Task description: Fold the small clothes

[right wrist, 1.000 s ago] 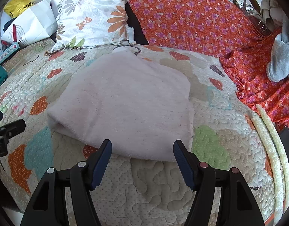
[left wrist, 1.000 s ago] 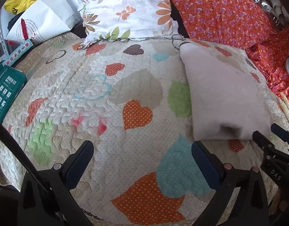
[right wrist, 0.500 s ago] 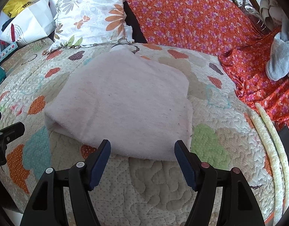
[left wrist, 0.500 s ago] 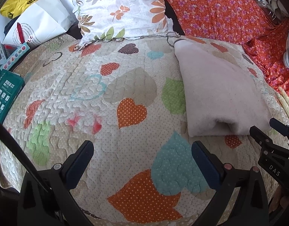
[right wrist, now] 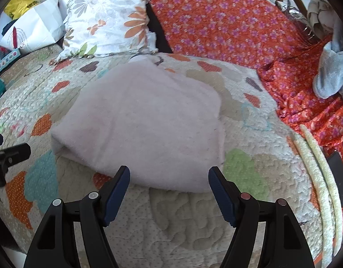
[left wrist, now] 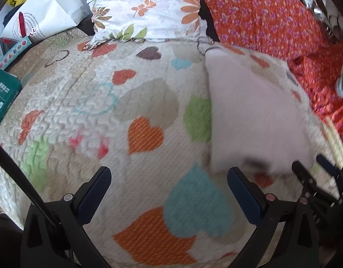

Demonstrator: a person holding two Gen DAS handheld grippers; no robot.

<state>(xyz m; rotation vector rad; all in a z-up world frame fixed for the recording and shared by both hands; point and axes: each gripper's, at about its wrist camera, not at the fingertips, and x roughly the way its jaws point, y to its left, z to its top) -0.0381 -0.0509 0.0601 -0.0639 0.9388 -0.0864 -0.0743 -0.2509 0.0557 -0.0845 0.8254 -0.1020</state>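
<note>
left tongs [left wrist: 169, 188] nudged nearer folded cloth [right wrist: 144, 125], both spread wide

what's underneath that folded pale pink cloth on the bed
The folded pink cloth lies on the heart-patterned quilt, which shows all around it. Whatever part of the quilt sits beneath it is covered, so anything tucked under or inside the fold cannot be seen.

Folded garment [right wrist: 144, 125]: pale pink, fleecy matt cloth. Quilt [right wrist: 184, 218]: stitched, puckered cotton, matt, dotted heart patches. Pillow [right wrist: 108, 24]: smooth printed fabric. Orange floral cover [right wrist: 227, 24]: thin woven cloth. Fingers [right wrist: 117, 192]: matt black plastic, dark blue rubbery pads. Bag [left wrist: 48, 11]: white paper.
</note>
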